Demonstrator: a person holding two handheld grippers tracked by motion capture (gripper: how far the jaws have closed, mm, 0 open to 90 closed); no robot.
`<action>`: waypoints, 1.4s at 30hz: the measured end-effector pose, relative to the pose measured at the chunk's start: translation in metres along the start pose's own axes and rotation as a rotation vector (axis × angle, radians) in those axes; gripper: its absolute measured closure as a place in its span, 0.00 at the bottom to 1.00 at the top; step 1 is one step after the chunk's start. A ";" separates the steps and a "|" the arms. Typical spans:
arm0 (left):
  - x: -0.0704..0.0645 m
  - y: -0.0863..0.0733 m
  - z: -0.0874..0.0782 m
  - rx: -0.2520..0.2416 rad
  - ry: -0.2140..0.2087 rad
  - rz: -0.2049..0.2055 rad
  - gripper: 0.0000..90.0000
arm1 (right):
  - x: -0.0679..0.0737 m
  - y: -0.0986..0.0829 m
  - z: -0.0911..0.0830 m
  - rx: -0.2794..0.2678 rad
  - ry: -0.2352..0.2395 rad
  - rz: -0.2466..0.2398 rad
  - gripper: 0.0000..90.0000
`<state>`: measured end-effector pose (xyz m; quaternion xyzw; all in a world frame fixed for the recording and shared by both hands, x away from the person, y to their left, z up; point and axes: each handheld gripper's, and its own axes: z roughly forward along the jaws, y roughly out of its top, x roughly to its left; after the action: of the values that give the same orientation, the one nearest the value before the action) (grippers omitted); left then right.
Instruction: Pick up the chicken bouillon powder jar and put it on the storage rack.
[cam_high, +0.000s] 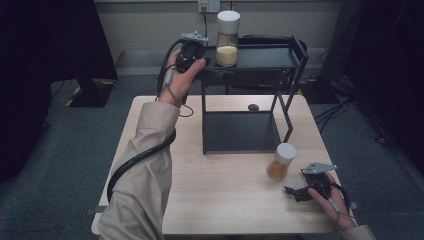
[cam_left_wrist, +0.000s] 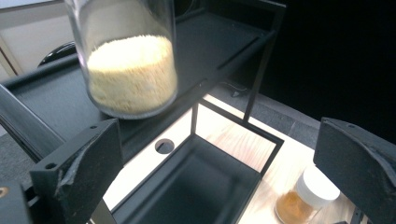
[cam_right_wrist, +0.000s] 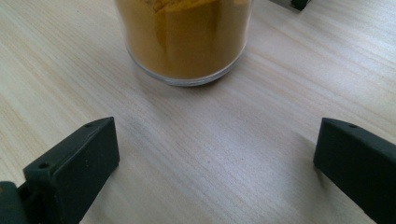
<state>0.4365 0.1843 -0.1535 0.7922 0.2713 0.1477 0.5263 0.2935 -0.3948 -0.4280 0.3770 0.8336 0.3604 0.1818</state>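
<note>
A tall glass jar (cam_high: 227, 40) with a white lid, part full of pale grain, stands on the top shelf (cam_high: 260, 57) of a black two-tier rack. My left gripper (cam_high: 197, 52) is raised just left of it, open. In the left gripper view the tall jar (cam_left_wrist: 130, 70) stands a little beyond the spread jaws, untouched. A short jar of orange powder (cam_high: 281, 162) with a white lid stands on the wooden table (cam_high: 225, 200), right of the rack. My right gripper (cam_high: 296, 192) rests low beside it, open, and the orange jar (cam_right_wrist: 184, 42) lies just ahead of its jaws.
The rack's lower shelf (cam_high: 240, 131) is bare. A small dark round spot (cam_high: 253, 107) sits on the table behind the rack. My left cable (cam_high: 135, 160) trails over the table's left part. The near right table edge is close to my right hand.
</note>
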 end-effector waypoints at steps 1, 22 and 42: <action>0.000 -0.003 0.000 -0.002 -0.005 0.004 0.01 | 0.000 0.000 0.000 0.000 0.000 0.000 0.00; -0.006 -0.061 0.013 -0.004 -0.061 -0.023 0.01 | 0.000 0.000 0.000 0.000 0.000 0.000 0.00; -0.010 -0.114 0.022 0.001 -0.094 -0.020 0.01 | 0.000 0.000 0.000 0.000 0.000 0.001 0.00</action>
<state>0.4084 0.1955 -0.2665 0.7957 0.2542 0.1050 0.5396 0.2934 -0.3947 -0.4280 0.3774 0.8334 0.3605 0.1818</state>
